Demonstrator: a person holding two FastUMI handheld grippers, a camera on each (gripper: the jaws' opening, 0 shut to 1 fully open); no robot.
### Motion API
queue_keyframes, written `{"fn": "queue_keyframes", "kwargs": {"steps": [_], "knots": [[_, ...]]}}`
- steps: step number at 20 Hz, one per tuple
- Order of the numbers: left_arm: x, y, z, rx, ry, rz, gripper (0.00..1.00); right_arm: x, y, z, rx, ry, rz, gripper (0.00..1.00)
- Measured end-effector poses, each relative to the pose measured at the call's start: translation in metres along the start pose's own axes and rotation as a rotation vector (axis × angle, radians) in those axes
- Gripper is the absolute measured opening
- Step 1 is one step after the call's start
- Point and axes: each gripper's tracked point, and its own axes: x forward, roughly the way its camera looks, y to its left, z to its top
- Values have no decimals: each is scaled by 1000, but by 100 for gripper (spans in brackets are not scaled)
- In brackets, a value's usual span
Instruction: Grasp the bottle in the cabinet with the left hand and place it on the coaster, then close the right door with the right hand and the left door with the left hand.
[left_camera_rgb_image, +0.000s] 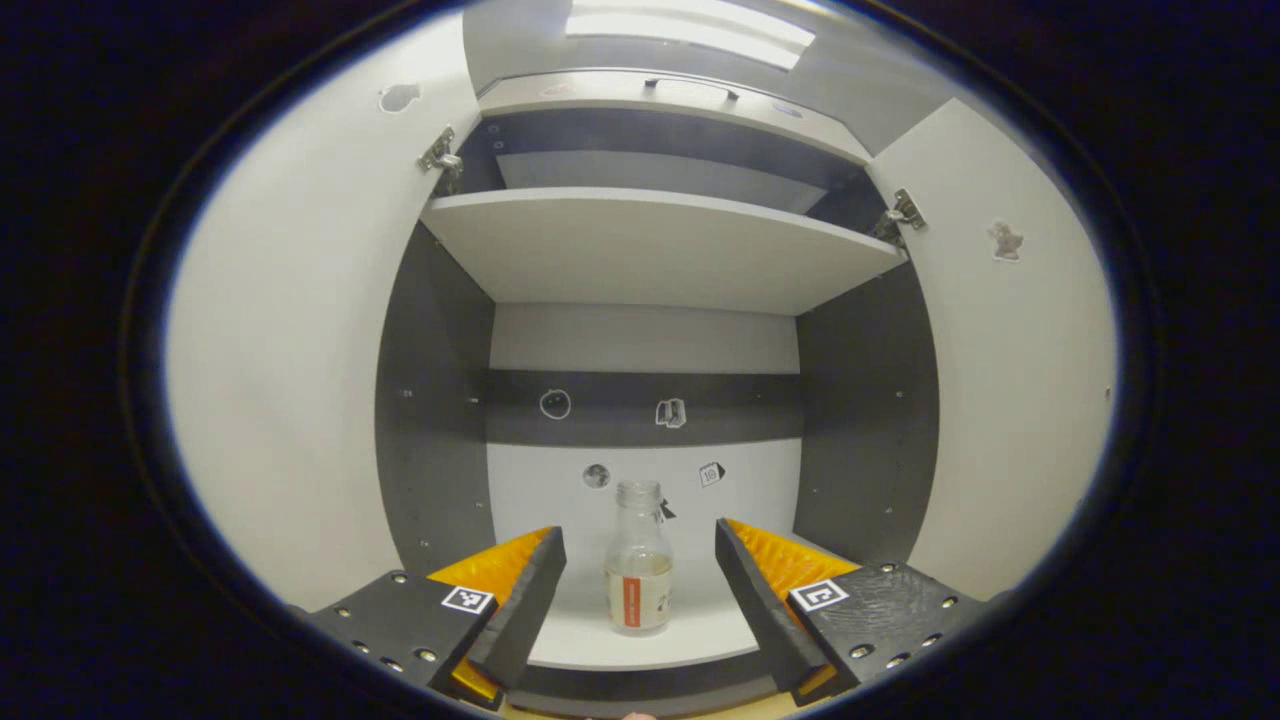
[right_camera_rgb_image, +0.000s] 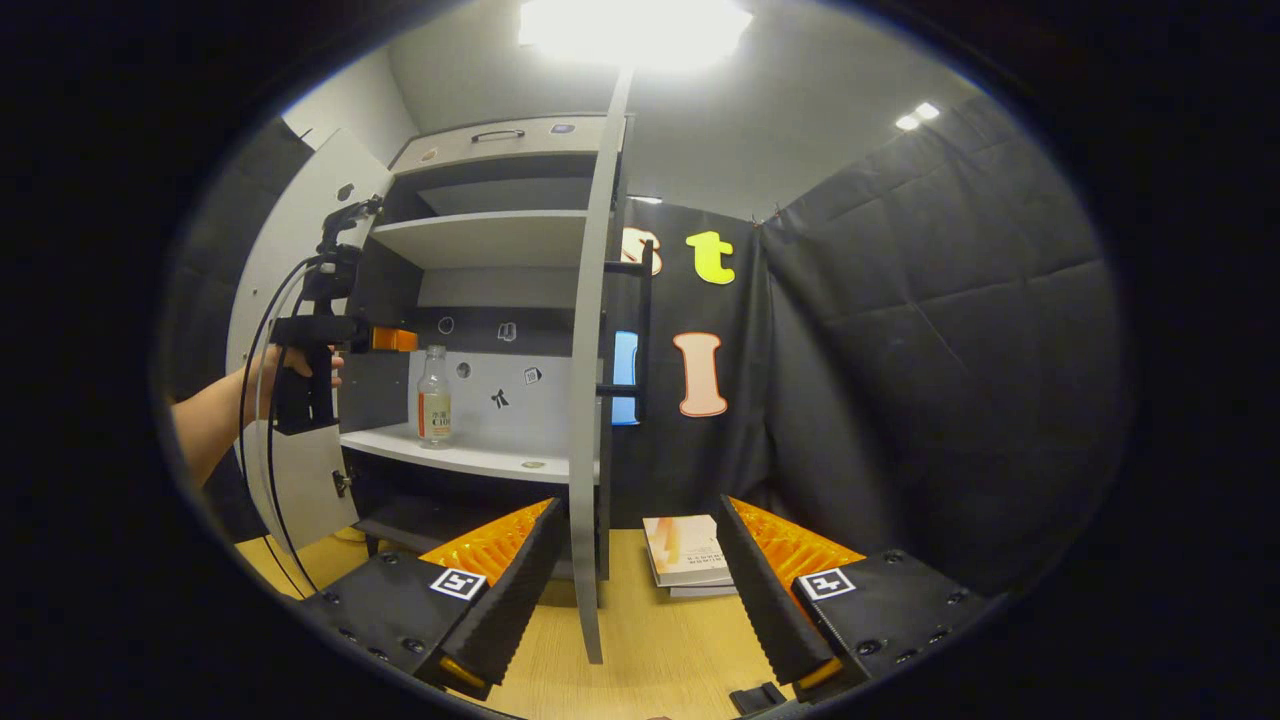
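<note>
Our left gripper (left_camera_rgb_image: 640, 590) is spread wide, holding nothing, aimed at the bottle (left_camera_rgb_image: 638, 560) standing upright on the cabinet's lower shelf (left_camera_rgb_image: 640, 640). We should centre it between both fingers, then squeeze at the label. The right gripper (right_camera_rgb_image: 640, 590) waits, also released.

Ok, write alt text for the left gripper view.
The open left gripper faces a small clear bottle standing upright on the cabinet's lower shelf, framed between its fingers, not touching it. Both cabinet doors stand open; another shelf sits above.
</note>
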Motion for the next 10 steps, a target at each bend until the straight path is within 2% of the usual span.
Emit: {"fn": "queue_keyframes", "kwargs": {"steps": [10], "knots": [[88,0,-27,-29,37,-41,91,9,11,-17,31,47,-69,97]]}}
